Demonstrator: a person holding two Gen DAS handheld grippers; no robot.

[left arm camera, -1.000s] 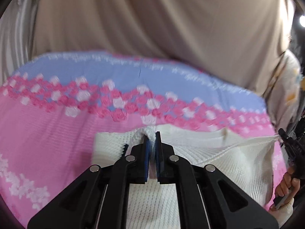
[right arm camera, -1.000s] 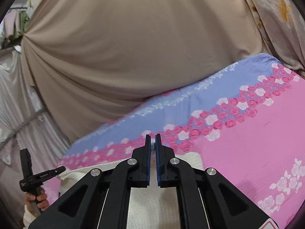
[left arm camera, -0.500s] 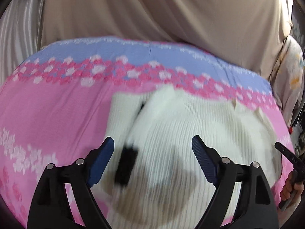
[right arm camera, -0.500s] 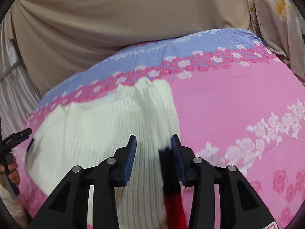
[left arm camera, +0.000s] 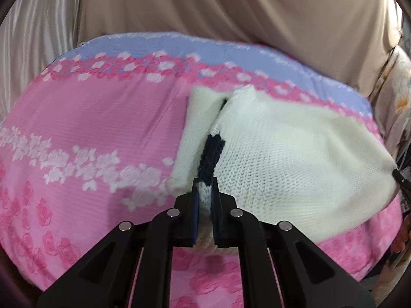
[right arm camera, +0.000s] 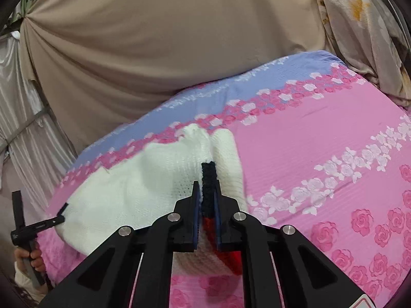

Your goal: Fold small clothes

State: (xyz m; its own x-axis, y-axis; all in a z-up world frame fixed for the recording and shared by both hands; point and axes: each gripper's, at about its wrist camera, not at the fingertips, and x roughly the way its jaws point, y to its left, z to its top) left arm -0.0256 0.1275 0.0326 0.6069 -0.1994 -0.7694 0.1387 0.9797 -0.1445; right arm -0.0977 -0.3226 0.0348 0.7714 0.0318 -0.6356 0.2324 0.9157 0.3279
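A white knitted sweater (left arm camera: 295,159) with navy and red trim lies folded over on a pink floral bedsheet (left arm camera: 90,133). My left gripper (left arm camera: 205,197) is shut on its near left edge, where a navy band (left arm camera: 210,156) runs up from the jaws. My right gripper (right arm camera: 206,200) is shut on the sweater's (right arm camera: 133,195) near right edge, over a navy strip (right arm camera: 208,179) and red trim (right arm camera: 226,251). Each view shows the other gripper at the sweater's far corner: the right one (left arm camera: 400,177), the left one (right arm camera: 38,224).
The sheet's blue and rose band (right arm camera: 269,82) runs along the far edge. A beige draped cloth (right arm camera: 167,38) hangs behind it, a floral cloth (right arm camera: 359,25) at the right and pale curtains (left arm camera: 33,38) at the left.
Both grippers opened, let go of the far edge, pulled back toward the near side and closed on the sweater's near edge at the trim.
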